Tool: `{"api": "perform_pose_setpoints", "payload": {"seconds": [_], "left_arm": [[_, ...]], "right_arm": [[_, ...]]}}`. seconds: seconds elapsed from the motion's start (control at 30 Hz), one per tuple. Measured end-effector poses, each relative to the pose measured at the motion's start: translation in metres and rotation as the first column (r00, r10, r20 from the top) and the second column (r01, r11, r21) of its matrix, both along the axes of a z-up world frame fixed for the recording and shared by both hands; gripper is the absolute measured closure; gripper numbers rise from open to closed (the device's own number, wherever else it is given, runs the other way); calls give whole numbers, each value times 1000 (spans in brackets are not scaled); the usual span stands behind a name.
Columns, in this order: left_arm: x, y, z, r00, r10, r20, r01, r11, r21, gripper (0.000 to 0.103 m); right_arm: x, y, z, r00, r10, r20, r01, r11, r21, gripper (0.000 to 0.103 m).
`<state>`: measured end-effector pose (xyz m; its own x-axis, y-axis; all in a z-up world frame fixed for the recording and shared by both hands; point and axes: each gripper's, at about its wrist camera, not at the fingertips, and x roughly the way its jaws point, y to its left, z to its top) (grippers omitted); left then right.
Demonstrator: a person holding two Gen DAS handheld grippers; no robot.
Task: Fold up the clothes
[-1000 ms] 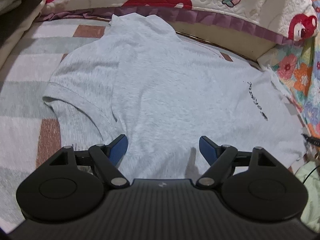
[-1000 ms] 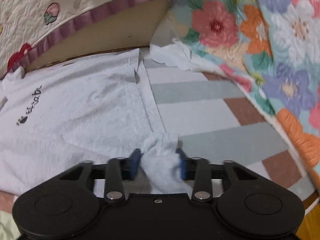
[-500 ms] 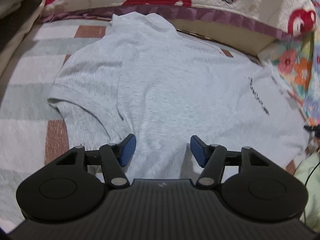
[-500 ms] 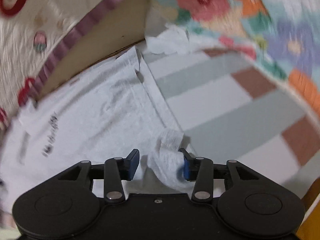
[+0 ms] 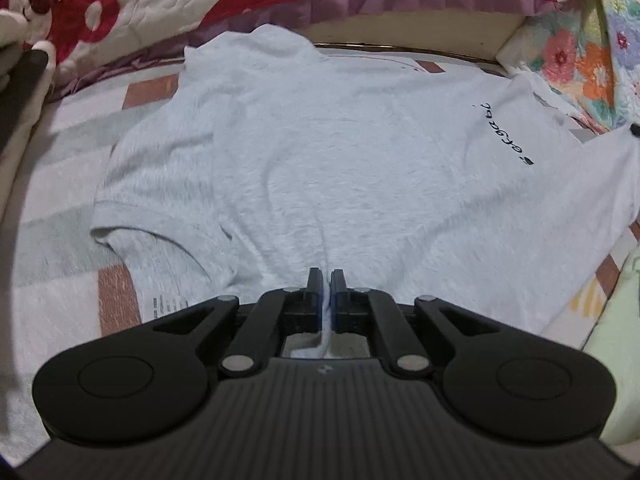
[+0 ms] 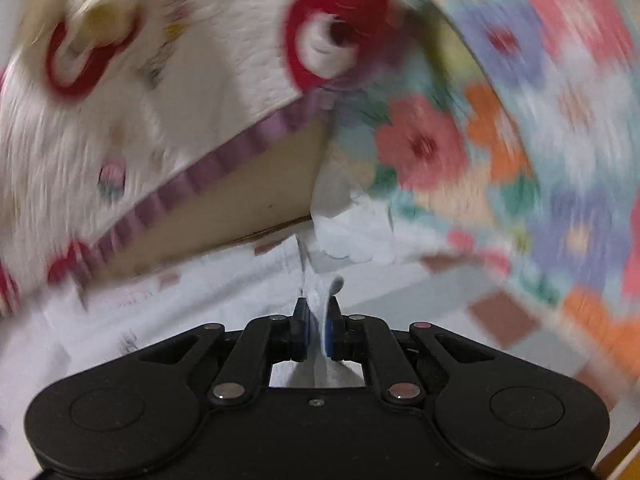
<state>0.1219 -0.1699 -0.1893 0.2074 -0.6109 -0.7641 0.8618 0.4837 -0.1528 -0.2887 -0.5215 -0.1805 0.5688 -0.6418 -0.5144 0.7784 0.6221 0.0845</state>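
A fold of the light grey cotton T-shirt (image 5: pixel 320 152) is clamped in the left gripper (image 5: pixel 326 280); its hem is pinched by the right gripper's (image 6: pixel 319 312) jaws.

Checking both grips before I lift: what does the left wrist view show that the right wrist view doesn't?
Left only: the whole shirt spread flat, its black lettering, one sleeve, and the left claw shut on the near edge. Right only: the right claw shut on a bunched corner, flower blanket close by, blurred. Both: shirt, striped sheet, bear quilt.
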Motion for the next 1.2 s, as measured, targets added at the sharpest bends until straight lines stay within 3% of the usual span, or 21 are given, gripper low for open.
{"api": "perform_pose_setpoints", "payload": {"seconds": [0.03,0.1,0.13,0.17,0.23,0.37,0.4,0.5,0.53,0.57,0.63,0.77,0.8,0.83,0.87,1.03,1.1,1.2], "left_arm": [[2,1,1,1000,5,-10,-5,1000,-4,99],[11,9,4,996,59,-60,-61,998,-33,95],[16,13,5,993,89,-83,-93,994,-52,87],[21,19,7,988,122,-98,-129,989,-68,74],[31,29,10,978,182,-106,-192,976,-100,62],[42,29,4,972,173,-158,-195,970,-142,55],[43,25,3,974,162,-157,-186,970,-155,55],[48,7,2,976,215,-38,-218,959,-179,48],[50,0,2,975,222,-15,-221,958,-182,38],[55,-7,-1,975,222,3,-219,961,-170,33],[68,-23,-8,974,224,-3,-223,968,-110,33],[77,-36,-13,978,205,-31,-207,974,-95,40],[75,-39,-13,982,189,-25,-191,978,-80,50],[69,-42,-14,985,170,10,-169,984,-62,81],[62,-43,-14,989,146,33,-143,988,-60,95],[37,-41,-3,986,98,133,-85,991,-100,100],[33,-37,9,975,124,183,-98,984,-148,100],[36,-23,33,965,195,178,-147,957,-250,100]], "right_arm": [[6,-1,-6,998,11,-64,-12,1000,-18,94],[13,-7,-17,995,6,-103,-7,1000,-9,94],[14,-8,-19,996,-7,-90,7,1000,-3,94],[15,-9,-21,997,-16,-81,15,1000,-4,94],[21,-7,-23,995,-9,-95,7,1000,-25,94],[25,-14,-26,996,-11,-94,8,1000,-30,94],[27,-15,-27,996,-7,-94,4,1000,-30,94],[31,-19,-29,996,2,-92,-4,1000,-27,94],[32,-20,-30,996,1,-89,-3,1000,-25,94],[34,-21,-32,997,-2,-82,0,1000,-23,94],[38,-23,-34,997,-6,-73,4,1000,-20,94],[50,-25,-36,995,13,-101,-16,999,-29,94],[52,-25,-35,994,17,-107,-21,999,-32,94],[51,-24,-35,994,15,-104,-19,999,-35,94],[51,-24,-34,995,14,-102,-18,999,-38,94],[49,-22,-31,996,5,-90,-10,999,-52,94],[48,-22,-30,996,2,-86,-7,998,-58,94],[47,-21,-29,997,-3,-79,-3,998,-66,94]]}}
